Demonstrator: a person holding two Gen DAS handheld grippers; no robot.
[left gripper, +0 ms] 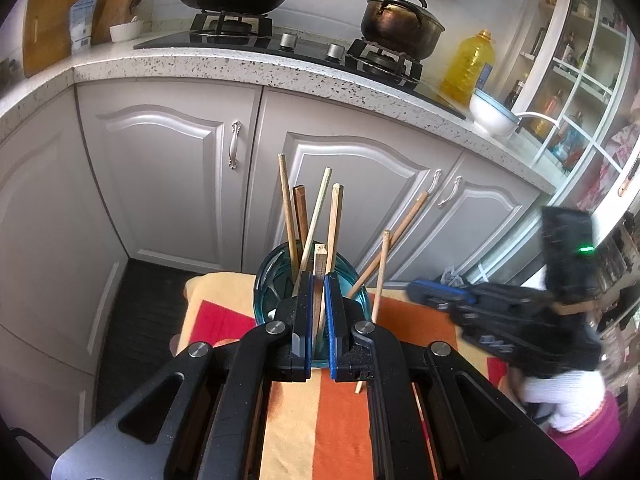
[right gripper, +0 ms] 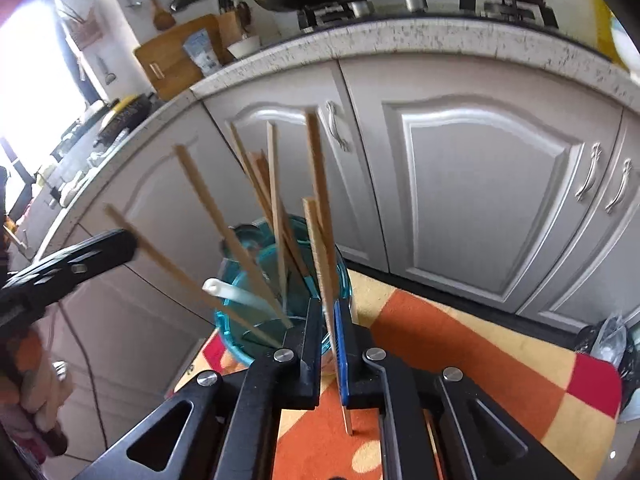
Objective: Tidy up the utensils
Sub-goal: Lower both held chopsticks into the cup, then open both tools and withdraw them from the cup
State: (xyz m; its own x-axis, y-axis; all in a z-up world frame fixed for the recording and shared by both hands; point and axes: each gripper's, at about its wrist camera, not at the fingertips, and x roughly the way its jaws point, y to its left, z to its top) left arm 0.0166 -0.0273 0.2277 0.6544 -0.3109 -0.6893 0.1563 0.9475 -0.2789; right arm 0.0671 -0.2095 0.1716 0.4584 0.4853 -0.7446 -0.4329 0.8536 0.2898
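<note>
left hand-held gripper (left gripper: 318, 312): clenched on a chopstick (left gripper: 319, 280), frame centre | right hand-held gripper (right gripper: 329, 344): clenched on a chopstick (right gripper: 320, 256) | cup (right gripper: 240, 332): blue, on cloth-covered surface (right gripper: 460, 344), holding leaning chopsticks | risk: held sticks may snag the others, tipping the cup or slipping askew
</note>
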